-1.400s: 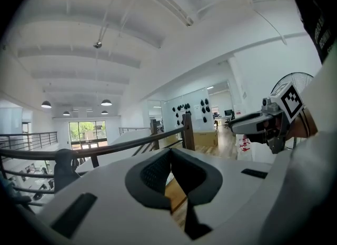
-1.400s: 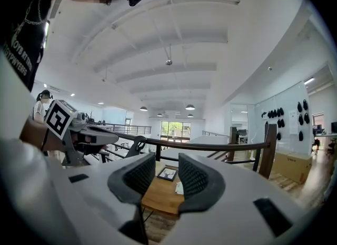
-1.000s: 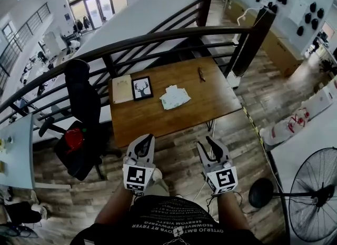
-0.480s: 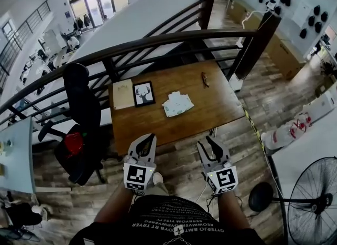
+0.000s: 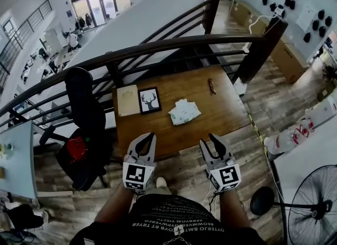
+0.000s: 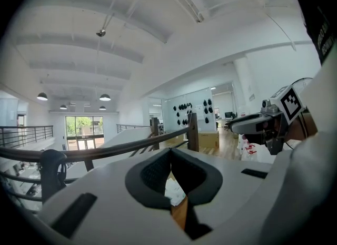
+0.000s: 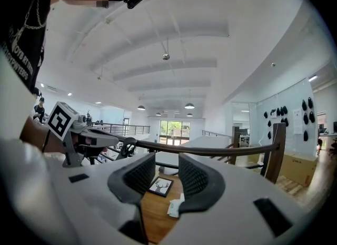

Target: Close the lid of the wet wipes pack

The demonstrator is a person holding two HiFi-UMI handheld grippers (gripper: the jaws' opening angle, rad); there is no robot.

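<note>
The wet wipes pack [image 5: 184, 112] is a white and green packet lying on the wooden table [image 5: 221, 115], right of its middle. Whether its lid is up cannot be made out at this distance. Both grippers hang in front of the person, short of the table's near edge and well away from the pack. My left gripper [image 5: 149, 136] has its tips together and holds nothing. My right gripper [image 5: 209, 143] stands open and empty. The pack [image 6: 174, 191] peeks out below the left gripper's [image 6: 170, 152] closed pads, and the pack [image 7: 175, 207] shows between the right gripper's [image 7: 167, 159] pads.
A framed deer picture [image 5: 149, 100] and a tan board [image 5: 128, 100] lie at the table's left. A small brown object [image 5: 211, 85] lies at the far right. A dark railing [image 5: 158, 49] runs behind the table. A black office chair [image 5: 87, 112] stands left, a floor fan [image 5: 313, 202] right.
The table and the pack have slid lower and slightly right in the head view, so they are nearer. Both grippers keep their places and jaw states.
</note>
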